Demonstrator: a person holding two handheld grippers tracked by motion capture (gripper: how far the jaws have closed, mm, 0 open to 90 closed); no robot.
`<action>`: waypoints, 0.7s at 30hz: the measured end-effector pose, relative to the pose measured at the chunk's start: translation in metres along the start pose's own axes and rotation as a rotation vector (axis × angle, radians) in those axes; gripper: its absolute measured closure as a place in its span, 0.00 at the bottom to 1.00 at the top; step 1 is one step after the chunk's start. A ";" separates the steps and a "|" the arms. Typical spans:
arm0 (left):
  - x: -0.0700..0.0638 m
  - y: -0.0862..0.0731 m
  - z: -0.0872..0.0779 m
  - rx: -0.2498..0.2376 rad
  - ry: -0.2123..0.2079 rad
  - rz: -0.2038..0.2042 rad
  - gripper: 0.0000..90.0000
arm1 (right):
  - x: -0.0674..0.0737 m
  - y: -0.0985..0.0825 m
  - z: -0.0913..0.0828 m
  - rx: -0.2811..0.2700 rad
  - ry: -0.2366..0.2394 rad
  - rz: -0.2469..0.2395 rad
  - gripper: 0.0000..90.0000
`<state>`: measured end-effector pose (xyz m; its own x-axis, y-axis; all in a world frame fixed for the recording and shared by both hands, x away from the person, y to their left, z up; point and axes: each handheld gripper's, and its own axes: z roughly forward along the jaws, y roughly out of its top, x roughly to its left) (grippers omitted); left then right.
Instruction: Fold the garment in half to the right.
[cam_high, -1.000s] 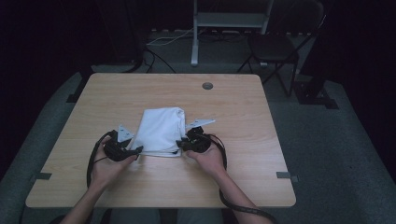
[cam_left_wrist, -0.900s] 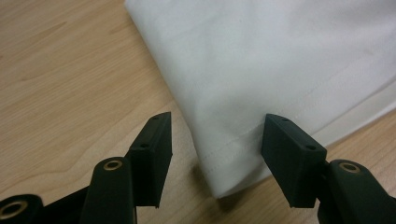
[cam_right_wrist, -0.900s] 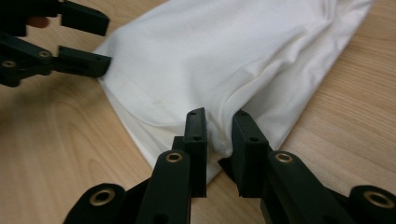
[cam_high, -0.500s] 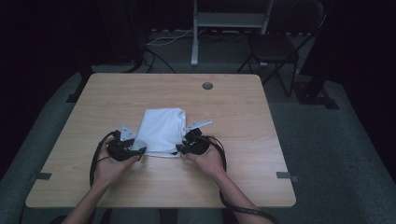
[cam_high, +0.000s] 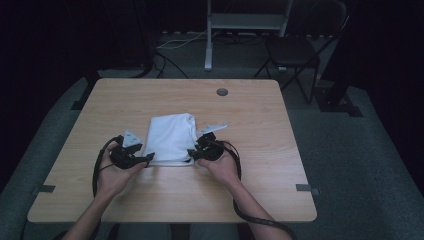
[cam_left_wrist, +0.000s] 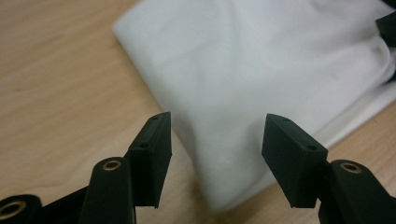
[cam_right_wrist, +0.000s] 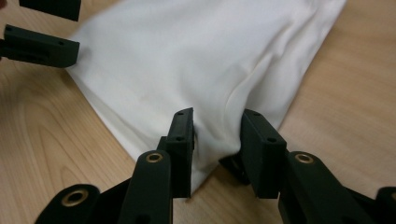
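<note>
Left gripper (cam_high: 148, 158) jaws apart, right gripper (cam_high: 191, 153) jaws just opening

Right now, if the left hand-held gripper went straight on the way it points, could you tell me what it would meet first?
Most likely the folded white cloth: the left hand-held gripper stands open over its near corner, though its height above the cloth is unclear.

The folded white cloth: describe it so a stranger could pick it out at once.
Start at the light wooden table and look at its middle, toward the near edge. The folded white cloth lies flat there between the left gripper and the right gripper. It is the one soft, white thing on the wood; the things beside it are black and hard.
</note>
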<state>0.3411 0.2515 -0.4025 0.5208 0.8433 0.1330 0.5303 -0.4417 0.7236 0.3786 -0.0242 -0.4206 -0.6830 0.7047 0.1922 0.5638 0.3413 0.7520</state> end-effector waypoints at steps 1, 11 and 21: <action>0.001 0.002 0.000 -0.001 0.000 -0.007 0.46 | -0.003 0.006 -0.003 -0.026 -0.013 0.011 0.70; 0.002 0.007 0.010 -0.005 -0.010 -0.018 0.38 | -0.025 0.046 0.014 -0.061 -0.129 0.012 0.60; 0.001 0.005 0.008 0.005 -0.009 -0.004 0.35 | -0.038 0.070 0.044 -0.043 -0.218 -0.065 0.63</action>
<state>0.3496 0.2476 -0.4048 0.5245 0.8423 0.1240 0.5356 -0.4396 0.7210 0.4639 0.0002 -0.4031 -0.5977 0.8017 0.0052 0.4986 0.3666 0.7855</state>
